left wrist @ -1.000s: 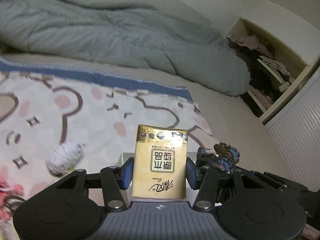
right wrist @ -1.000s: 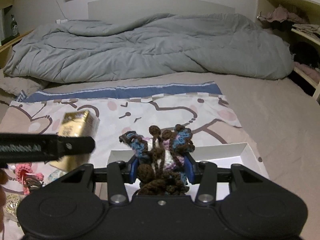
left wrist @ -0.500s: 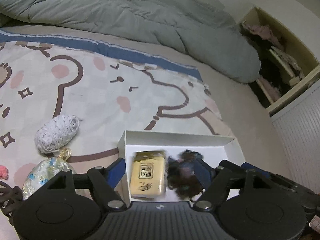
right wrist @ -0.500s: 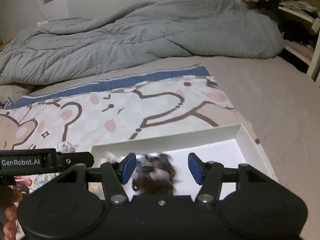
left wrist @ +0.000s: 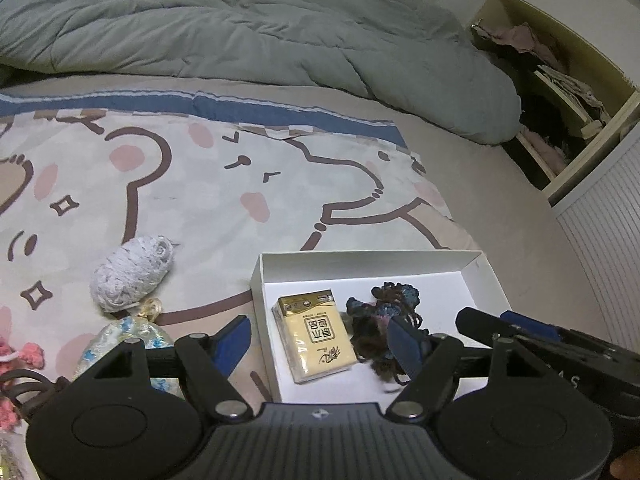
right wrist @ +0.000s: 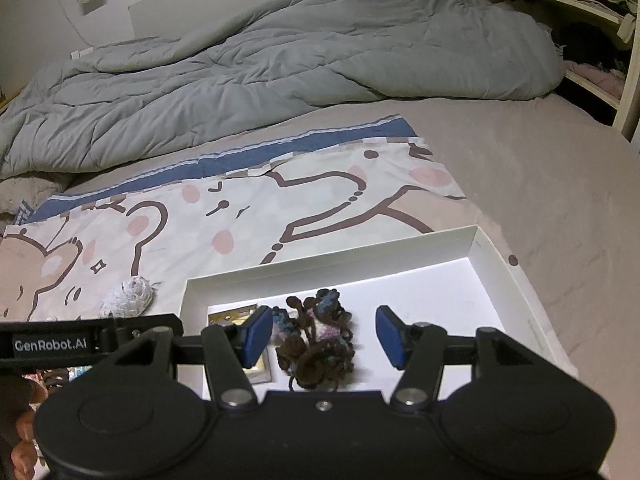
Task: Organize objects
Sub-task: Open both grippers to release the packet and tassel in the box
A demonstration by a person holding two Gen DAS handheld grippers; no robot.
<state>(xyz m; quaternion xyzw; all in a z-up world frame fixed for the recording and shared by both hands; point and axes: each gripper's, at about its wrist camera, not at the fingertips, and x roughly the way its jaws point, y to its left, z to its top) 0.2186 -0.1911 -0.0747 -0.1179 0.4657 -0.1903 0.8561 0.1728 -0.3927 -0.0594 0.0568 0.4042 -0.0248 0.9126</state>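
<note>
Two items sit in the white box (left wrist: 482, 270): the gold tissue pack (left wrist: 314, 334) lying flat at its left end & the brown-blue crochet bundle (right wrist: 316, 346) just beside it on the right. My left gripper (left wrist: 320, 344) hangs over the pack w/ jaws spread wide, holding nothing; my right gripper (right wrist: 322, 334) is likewise wide open around the crochet bundle, pads apart from it. Outside the box on the bear-print sheet (left wrist: 200, 184), the white yarn ball (left wrist: 130, 274) and a blue-white pouch (left wrist: 124, 342) lie to the left.
</note>
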